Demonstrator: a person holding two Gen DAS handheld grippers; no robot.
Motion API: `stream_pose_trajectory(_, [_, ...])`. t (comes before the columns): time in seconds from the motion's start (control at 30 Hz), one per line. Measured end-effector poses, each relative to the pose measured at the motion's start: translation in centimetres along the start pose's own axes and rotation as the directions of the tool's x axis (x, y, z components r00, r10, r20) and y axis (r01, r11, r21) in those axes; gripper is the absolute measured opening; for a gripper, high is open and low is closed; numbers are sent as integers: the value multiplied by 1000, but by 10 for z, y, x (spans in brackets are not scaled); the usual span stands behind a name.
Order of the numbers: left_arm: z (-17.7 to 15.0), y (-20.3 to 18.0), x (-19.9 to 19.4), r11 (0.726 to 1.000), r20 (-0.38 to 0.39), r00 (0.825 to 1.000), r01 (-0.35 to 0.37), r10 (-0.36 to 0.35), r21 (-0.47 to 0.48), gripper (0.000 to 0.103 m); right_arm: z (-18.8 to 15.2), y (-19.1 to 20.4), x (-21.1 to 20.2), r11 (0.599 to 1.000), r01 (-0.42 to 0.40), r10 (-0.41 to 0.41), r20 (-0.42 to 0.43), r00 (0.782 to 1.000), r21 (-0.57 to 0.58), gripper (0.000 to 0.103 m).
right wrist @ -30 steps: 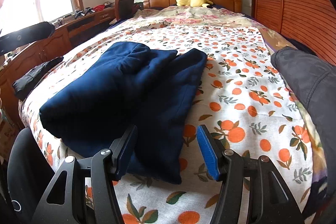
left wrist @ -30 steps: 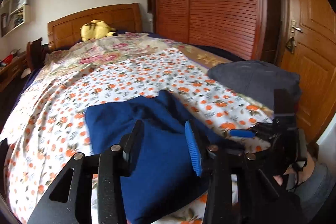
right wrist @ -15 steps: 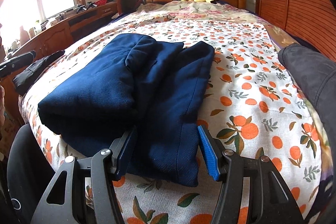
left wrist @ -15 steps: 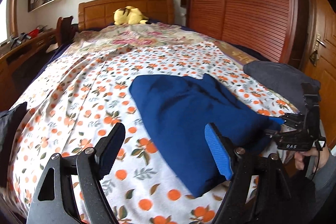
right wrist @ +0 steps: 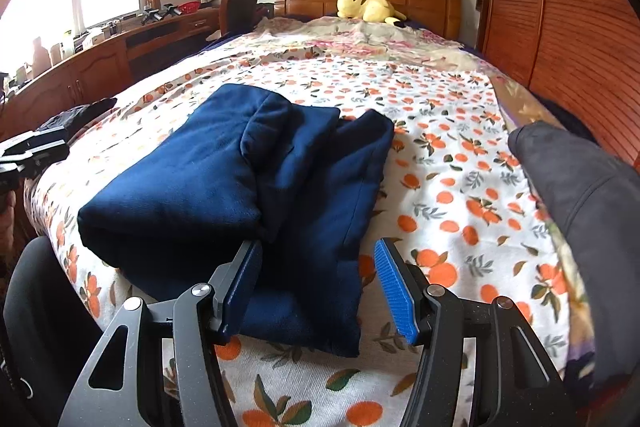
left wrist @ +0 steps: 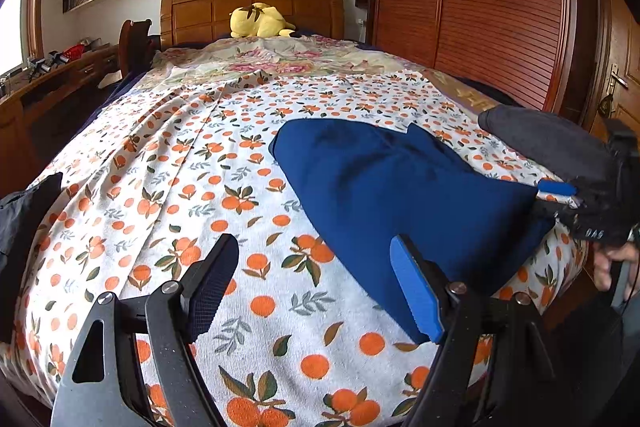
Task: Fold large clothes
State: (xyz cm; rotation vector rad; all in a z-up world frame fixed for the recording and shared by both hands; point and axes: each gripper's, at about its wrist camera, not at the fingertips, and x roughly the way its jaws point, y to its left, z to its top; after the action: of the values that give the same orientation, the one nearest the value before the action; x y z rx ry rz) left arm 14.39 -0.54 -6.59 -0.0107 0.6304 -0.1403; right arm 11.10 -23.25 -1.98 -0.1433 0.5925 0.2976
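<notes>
Navy garment (left wrist: 400, 187), seen from the left wrist view, lies folded in a thick bundle on the orange-print bedspread (left wrist: 180, 187), at the foot of the bed and just short of the grey garment (left wrist: 548, 143). The left gripper (left wrist: 316, 287) is held over bare bedspread beside the bundle; its jaws have just been opening and nothing is between them. The right gripper (left wrist: 560, 199) is seen at the bundle's far edge.

From the right wrist view, the navy garment (right wrist: 240, 179) shows a doubled body with a flatter panel beside it, towards the grey garment (right wrist: 580, 187). The right gripper (right wrist: 318, 287) stands apart-jawed over the panel's near edge, pads not pressing. The cloth is judged soft, limp and fairly heavy; a hold is best taken through all layers at a hemmed corner.
</notes>
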Motion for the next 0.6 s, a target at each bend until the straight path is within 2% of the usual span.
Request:
stream_pose_trajectory(0.2, [-10, 7, 4, 1000, -15, 1000, 19, -19, 0, 79, 26, 16, -20, 998, 7, -4, 54, 999, -56, 61])
stream_pose_trajectory(0.33, [-15, 15, 4, 1000, -18, 999, 26, -26, -7, 79, 45, 34, -22, 997, -30, 36, 82, 996, -77, 61])
stream_pose_trajectory(0.47, [-17, 25, 5, 999, -19, 999, 30, -30, -26, 79, 52, 53, 5, 992, -71, 75, 32, 997, -106, 61])
stream_pose_trajectory(0.6, [-19, 35, 5, 999, -16, 999, 30, -30, -43, 79, 51, 57, 40, 990, -109, 106, -39, 994, -89, 61])
